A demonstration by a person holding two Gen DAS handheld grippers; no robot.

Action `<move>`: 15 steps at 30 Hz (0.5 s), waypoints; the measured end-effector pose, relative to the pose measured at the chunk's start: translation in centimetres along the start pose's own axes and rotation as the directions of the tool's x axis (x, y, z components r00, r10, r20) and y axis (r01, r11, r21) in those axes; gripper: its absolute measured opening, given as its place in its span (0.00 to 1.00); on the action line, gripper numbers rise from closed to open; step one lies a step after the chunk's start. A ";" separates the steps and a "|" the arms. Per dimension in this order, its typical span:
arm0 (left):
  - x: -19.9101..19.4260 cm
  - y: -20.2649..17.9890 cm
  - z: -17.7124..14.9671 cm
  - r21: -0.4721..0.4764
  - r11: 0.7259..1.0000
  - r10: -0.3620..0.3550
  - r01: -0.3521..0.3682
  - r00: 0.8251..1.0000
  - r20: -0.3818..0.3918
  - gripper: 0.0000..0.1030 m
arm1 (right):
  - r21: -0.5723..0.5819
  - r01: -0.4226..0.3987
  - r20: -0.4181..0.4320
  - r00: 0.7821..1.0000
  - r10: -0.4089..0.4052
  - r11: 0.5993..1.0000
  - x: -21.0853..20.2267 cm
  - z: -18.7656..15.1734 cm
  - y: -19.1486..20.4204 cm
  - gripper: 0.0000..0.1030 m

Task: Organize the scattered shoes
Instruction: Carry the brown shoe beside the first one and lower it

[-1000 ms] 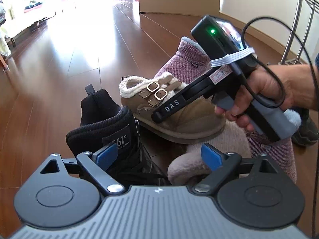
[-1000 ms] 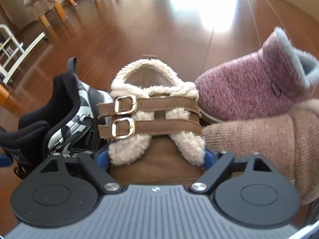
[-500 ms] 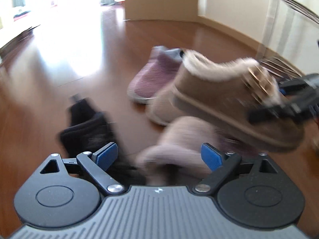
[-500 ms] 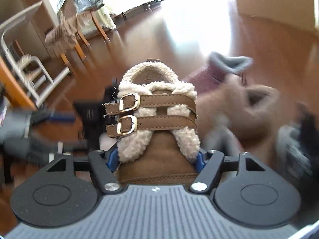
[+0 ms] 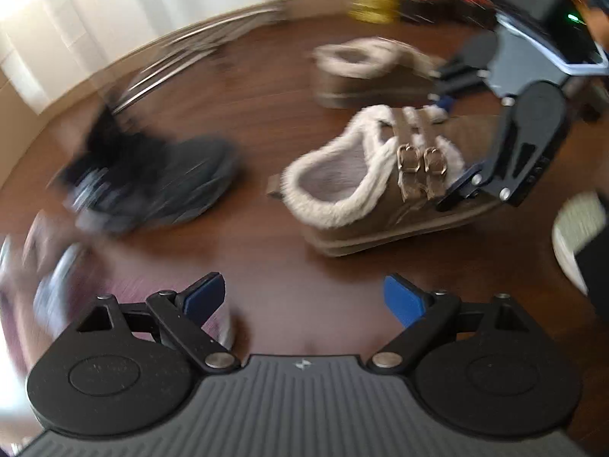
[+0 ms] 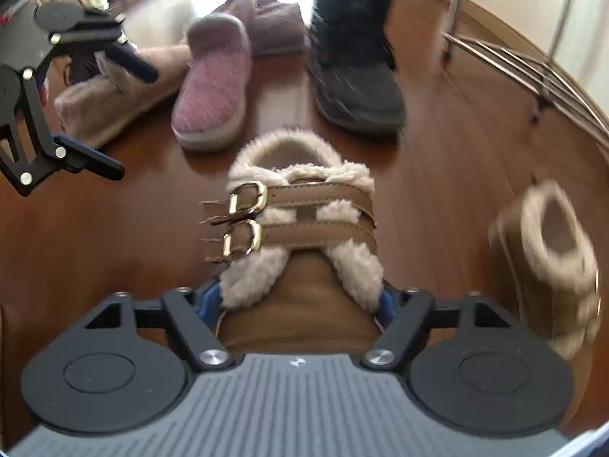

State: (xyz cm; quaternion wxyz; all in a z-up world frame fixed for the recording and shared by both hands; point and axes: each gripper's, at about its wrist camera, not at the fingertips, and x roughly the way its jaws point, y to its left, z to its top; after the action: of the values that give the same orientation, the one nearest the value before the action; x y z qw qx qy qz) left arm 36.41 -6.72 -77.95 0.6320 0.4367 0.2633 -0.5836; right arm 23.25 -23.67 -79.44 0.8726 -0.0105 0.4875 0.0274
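Note:
My right gripper (image 6: pixel 300 297) is shut on the toe end of a brown fleece-lined shoe with two buckles (image 6: pixel 300 228); the same shoe (image 5: pixel 384 186) shows in the left wrist view, just above the wood floor. Its matching brown shoe (image 6: pixel 548 266) lies on its side to the right, and appears as a blurred shape (image 5: pixel 365 72) behind the held one. My left gripper (image 5: pixel 302 299) is open and holds nothing; it also shows at the left (image 6: pixel 129 110) of the right wrist view. A black high-top shoe (image 6: pixel 354 68), a pink knit slipper (image 6: pixel 217 91) and a beige slipper (image 6: pixel 114 91) lie further off.
A metal rack (image 6: pixel 533 57) stands at the right by the wall. A second pink slipper (image 6: pixel 266 23) lies behind the first. The black shoe (image 5: pixel 152 186) is left of the held one. Bare wood floor (image 5: pixel 297 259) lies in front of my left gripper.
My right gripper has carried the buckled brown shoe away from the pile and down next to its mate. My left gripper has swung round, still open, and now faces the rack side.

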 end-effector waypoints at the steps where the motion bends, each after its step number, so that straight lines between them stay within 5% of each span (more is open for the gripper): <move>1: 0.9 -1.0 0.8 0.063 0.998 -0.017 0.017 1.000 -0.001 0.89 | -0.004 0.023 -0.032 0.999 -0.023 1.000 0.5 -1.1 -0.1 0.79; 4: 1.9 -2.4 2.0 0.165 0.986 -0.030 0.027 0.999 0.017 0.89 | 0.065 0.037 -0.022 0.999 -0.036 0.997 -0.8 -3.0 -0.8 0.81; 9: 3.3 -3.9 3.5 0.386 0.919 -0.105 0.082 0.994 0.038 0.85 | 0.192 -0.010 0.043 0.999 0.001 0.981 -4.6 -5.0 -2.5 0.91; 14: 6.1 -4.6 4.0 0.501 0.859 -0.109 0.109 0.994 -0.030 0.45 | 0.143 -0.002 -0.009 1.000 0.003 0.990 -3.1 -6.2 -1.9 0.91; 15: 6.7 -4.8 4.1 0.522 0.845 -0.108 0.115 0.993 -0.044 0.45 | 0.125 0.010 -0.026 1.000 -0.007 0.992 -2.7 -6.5 -1.7 0.91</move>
State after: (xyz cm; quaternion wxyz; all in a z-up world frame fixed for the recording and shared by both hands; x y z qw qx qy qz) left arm 32.24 -13.35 -82.81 0.4528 0.5797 0.1237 -0.6661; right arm 16.44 -25.75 -80.53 0.8654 0.0416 0.4993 -0.0070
